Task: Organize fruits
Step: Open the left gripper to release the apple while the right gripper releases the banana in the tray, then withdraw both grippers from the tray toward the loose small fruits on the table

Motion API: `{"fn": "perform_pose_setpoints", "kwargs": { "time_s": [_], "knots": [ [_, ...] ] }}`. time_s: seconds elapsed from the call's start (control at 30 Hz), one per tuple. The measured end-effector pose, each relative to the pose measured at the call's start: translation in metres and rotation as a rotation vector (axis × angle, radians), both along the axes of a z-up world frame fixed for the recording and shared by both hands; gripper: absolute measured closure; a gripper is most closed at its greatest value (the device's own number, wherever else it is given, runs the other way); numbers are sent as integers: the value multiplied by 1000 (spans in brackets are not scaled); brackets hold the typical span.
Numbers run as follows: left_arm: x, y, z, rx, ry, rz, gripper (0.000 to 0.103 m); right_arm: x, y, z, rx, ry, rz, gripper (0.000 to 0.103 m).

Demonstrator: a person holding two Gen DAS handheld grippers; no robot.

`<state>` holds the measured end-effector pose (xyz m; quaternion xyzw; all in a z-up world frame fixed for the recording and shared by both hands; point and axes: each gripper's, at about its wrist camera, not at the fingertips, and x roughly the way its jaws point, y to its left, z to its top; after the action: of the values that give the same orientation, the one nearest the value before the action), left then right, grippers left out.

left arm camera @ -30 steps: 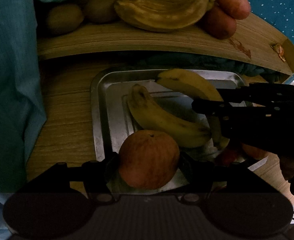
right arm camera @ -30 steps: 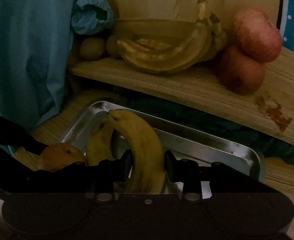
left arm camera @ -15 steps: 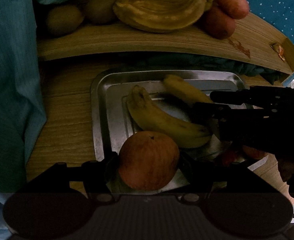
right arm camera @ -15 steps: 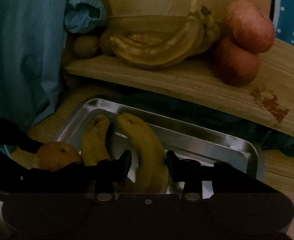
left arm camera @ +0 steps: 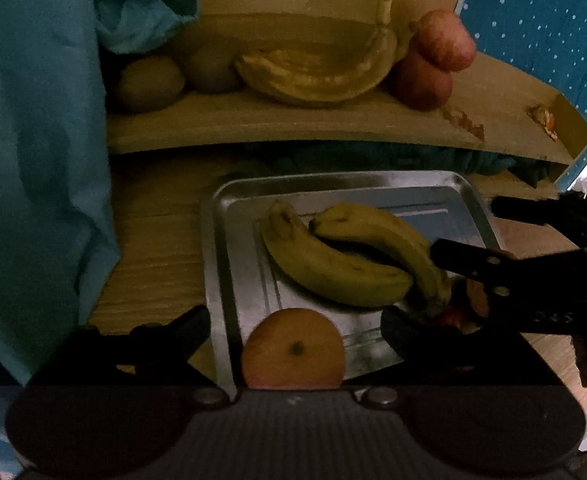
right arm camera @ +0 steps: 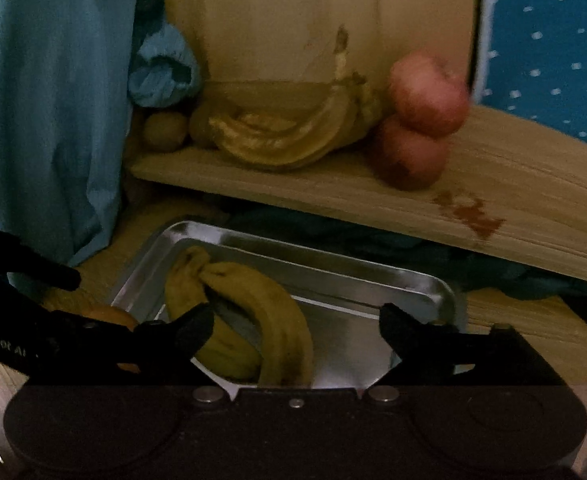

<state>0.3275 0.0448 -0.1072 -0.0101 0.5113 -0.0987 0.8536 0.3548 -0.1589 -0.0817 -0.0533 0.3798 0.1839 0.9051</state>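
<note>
The right hand-held gripper (right arm camera: 295,334) stands wide open over the near right part of the metal tray (right arm camera: 433,290); its jaws are on both sides of the two bananas (right arm camera: 277,320) but do not touch them, and it holds nothing. The left hand-held gripper (left arm camera: 293,334) is also wide open, and the orange-coloured fruit (left arm camera: 292,349) sits between its jaws at the near edge of the tray, free on both sides as far as I can tell.

What could go wrong: the round fruit lies close to the tray's low near rim, so a push from a jaw could roll it out of the tray. The two bananas lean against each other, so a finger that catches one on the way out may drag both. The two hand-held grippers are near each other at the near right corner of the tray and could collide.

The tray lies on a wooden table (left arm camera: 153,248). Behind it a wooden board (right arm camera: 493,200) stands higher and carries two small brownish fruits (left arm camera: 149,84) at its left end, a bunch of darker bananas (left arm camera: 317,76) in the middle and two red apples (right arm camera: 421,120) to the right, one on top of the other. A blue-green cloth (left arm camera: 33,160) hangs at the left, and a blue dotted fabric (right arm camera: 553,60) is at the far right. The light is dim.
</note>
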Motion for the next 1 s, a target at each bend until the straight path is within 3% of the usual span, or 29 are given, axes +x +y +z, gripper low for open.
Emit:
{"fn": "perform_pose_setpoints", "kwargs": {
  "time_s": [0.17,0.43,1.0],
  "knots": [
    [-14,4,10,10,-32,19,2,-25,-10,11,14,-37,-56,1],
    [-34,10,20,39,-58,25,0,-64,-16,21,16,-75,-138,1],
    [-77,51,6,47,-3,34,0,-122,10,-2,-8,4,-216,1]
  ]
}}
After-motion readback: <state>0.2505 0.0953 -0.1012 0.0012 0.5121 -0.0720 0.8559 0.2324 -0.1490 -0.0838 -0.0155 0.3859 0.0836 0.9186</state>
